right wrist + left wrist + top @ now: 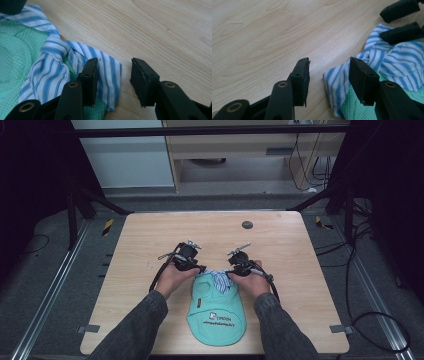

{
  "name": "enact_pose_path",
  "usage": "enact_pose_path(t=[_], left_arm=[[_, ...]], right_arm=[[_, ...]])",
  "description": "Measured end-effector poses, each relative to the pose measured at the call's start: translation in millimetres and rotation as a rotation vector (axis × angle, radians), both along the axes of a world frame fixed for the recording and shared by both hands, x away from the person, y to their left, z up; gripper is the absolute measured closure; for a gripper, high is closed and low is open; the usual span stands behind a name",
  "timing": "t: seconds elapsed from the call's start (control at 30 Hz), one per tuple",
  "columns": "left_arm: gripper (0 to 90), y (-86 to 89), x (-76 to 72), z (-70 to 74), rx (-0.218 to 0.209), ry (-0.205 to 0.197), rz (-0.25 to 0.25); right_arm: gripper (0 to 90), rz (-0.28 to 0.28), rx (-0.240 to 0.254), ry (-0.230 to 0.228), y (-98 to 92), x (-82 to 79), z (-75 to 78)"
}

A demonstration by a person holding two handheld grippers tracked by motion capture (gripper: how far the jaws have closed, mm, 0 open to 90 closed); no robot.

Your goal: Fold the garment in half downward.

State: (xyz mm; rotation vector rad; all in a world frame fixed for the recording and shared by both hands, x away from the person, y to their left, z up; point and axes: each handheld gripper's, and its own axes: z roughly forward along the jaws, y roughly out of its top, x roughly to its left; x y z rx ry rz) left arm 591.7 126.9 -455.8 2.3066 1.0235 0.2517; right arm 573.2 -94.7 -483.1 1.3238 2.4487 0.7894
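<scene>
A small mint-green garment with dark print lies flat near the table's front edge, its blue-and-white striped collar at the far end. My left gripper is at the collar's left corner and my right gripper at its right corner. In the left gripper view the left gripper stands open, the striped collar corner lying beside its right jaw, no pad pressing on it. In the right gripper view the right gripper stands open, a collar corner lying on the table between its jaws, nearer the left one.
The wooden table has a small dark round disc near its far edge and grey tape tabs at the front corners. Black frame bars and cables run beside the table on the floor.
</scene>
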Motion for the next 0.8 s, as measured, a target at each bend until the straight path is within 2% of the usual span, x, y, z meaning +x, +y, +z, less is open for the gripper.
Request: enact_pose_path(t=[0.17,0.37,0.6,0.7,0.77,0.8], left_arm=[[54.0,3.4,3.9,-7.0,0.011,0.034,0.004],[50.7,0.6,2.4,-14.9,0.025,0.058,-0.011],[50.3,-2.0,0.5,-21.6,0.041,0.076,-0.028],[49.5,-2.5,-0.4,-22.1,0.042,0.066,-0.033],[53.7,-3.1,-1.2,-22.3,0.041,0.062,-0.038],[59.1,-4.6,-3.5,-22.4,0.036,0.058,-0.061]], right_arm=[[59.0,0.006,0.012,-0.022,-1.3,-2.6,-2.0],[60.5,-0.007,0.014,-0.03,0.2,-6.3,-2.5],[60.8,-0.002,0.014,-0.039,0.1,-7.1,-3.0],[62.5,0.001,0.02,-0.047,-0.3,-8.1,-3.6],[65.5,0.008,0.028,-0.058,-0.2,-9.0,-4.5],[67.5,0.008,0.036,-0.06,0.3,-10.2,-5.0]])
